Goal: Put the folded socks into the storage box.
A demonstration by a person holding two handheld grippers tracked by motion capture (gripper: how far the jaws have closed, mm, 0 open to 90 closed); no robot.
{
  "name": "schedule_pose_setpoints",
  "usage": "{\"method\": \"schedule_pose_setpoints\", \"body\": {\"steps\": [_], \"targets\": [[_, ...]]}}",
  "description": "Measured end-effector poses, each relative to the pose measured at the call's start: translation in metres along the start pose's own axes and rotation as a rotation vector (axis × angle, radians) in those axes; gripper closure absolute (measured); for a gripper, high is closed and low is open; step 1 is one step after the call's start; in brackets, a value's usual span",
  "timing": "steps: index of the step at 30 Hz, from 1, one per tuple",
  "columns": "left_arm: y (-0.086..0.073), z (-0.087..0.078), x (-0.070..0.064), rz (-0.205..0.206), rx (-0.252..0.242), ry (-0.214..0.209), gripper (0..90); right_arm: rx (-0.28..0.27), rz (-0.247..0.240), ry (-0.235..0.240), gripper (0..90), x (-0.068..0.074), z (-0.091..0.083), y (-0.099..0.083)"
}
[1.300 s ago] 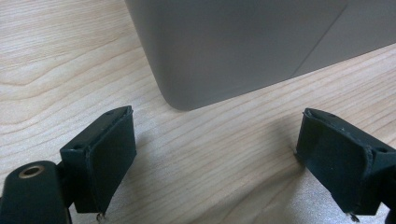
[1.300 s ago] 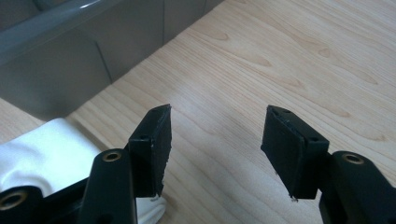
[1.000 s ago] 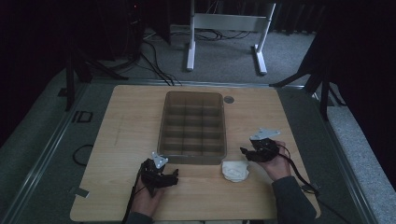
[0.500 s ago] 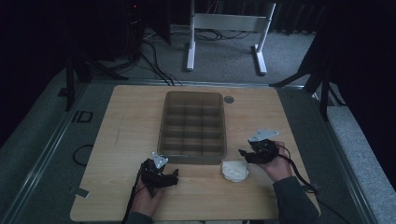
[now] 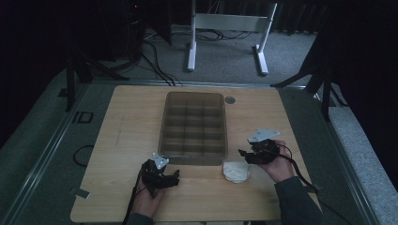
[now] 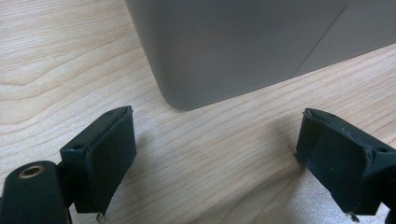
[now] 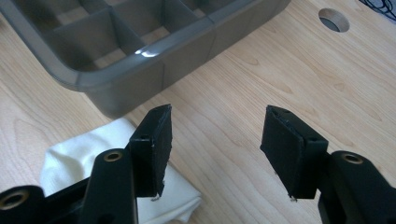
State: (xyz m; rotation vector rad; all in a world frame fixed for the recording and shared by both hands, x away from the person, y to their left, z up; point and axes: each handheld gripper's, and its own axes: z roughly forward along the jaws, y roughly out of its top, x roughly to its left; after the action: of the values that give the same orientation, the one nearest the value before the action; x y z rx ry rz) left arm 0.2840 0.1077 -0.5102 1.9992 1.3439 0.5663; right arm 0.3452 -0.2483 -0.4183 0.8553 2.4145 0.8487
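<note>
On the wooden table (image 5: 126,126), the white cloth (image 5: 236,171) lies crumpled, no clear axis, beside the empty, spread-jawed right gripper (image 5: 245,154).

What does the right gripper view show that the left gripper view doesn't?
The right gripper view alone shows the white cloth beside its open right gripper, the divided compartments inside the grey tray, and a round hole in the table. The left gripper view alone shows the tray's smooth outer corner close up, past the open left gripper. Both share the tray, the wooden table and open, empty jaws.
</note>
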Motion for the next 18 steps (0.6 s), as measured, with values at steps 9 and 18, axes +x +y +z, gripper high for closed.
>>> {"method": "schedule_pose_setpoints", "body": {"steps": [9,18], "targets": [[0.0000,0.0000,0.0000,-0.001,-0.001,0.000,12.1,0.023,-0.021,0.023,42.7,0.0048,-0.0031,0.0021],[0.0000,0.0000,0.0000,0.000,0.000,0.000,12.1,0.072,-0.045,0.038,42.9,0.0078,-0.0037,0.0009]]}}
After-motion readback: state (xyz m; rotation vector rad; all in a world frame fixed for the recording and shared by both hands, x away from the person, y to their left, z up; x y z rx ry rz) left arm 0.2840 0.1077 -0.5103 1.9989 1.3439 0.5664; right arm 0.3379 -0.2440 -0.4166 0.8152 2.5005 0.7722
